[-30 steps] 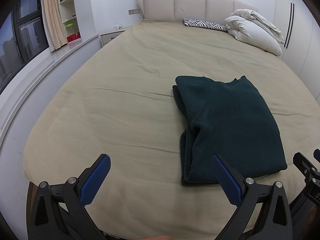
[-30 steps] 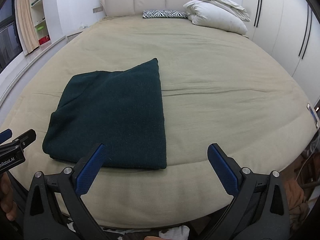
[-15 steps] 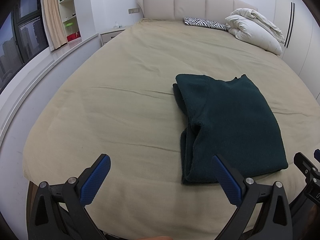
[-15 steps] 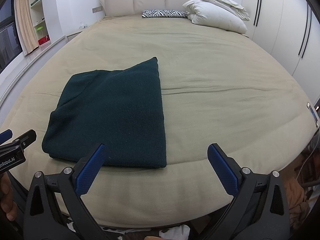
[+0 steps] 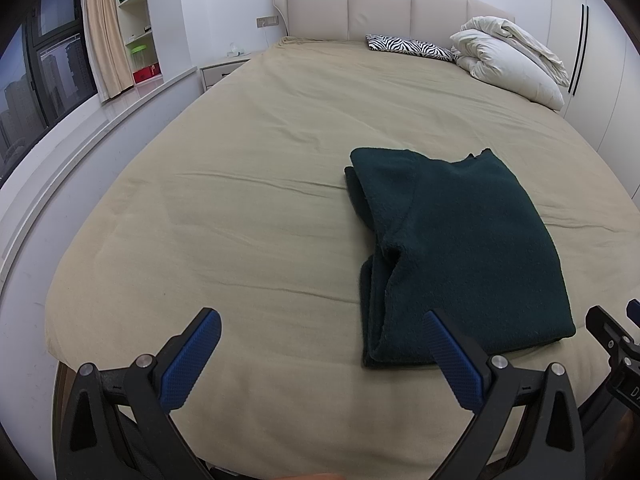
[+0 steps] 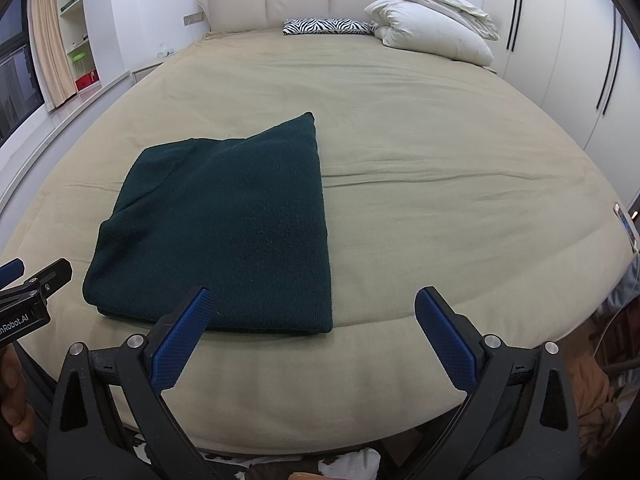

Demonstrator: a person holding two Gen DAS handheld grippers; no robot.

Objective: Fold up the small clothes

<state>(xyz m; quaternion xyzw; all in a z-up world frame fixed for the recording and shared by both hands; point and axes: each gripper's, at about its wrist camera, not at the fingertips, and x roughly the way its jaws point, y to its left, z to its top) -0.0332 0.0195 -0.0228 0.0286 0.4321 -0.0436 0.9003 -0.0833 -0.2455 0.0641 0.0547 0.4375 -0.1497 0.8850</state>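
On the bed (image 5: 240, 208), near its front edge, lies one dark green sweater (image 6: 224, 220), folded flat, so the folding looks nearly done. The left gripper (image 5: 320, 356) at eight o'clock of it and the right gripper (image 6: 312, 340) at five o'clock both hang wide apart and empty, probably because nothing needs holding. Far back sit one zebra pillow (image 6: 326, 26) and one white duvet (image 6: 432, 28).

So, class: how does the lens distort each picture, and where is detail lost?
Left wrist view: fisheye bows the bed edge, corners black. Right wrist view: same bowing, wardrobe lines curve; the dark green garment shows little texture.
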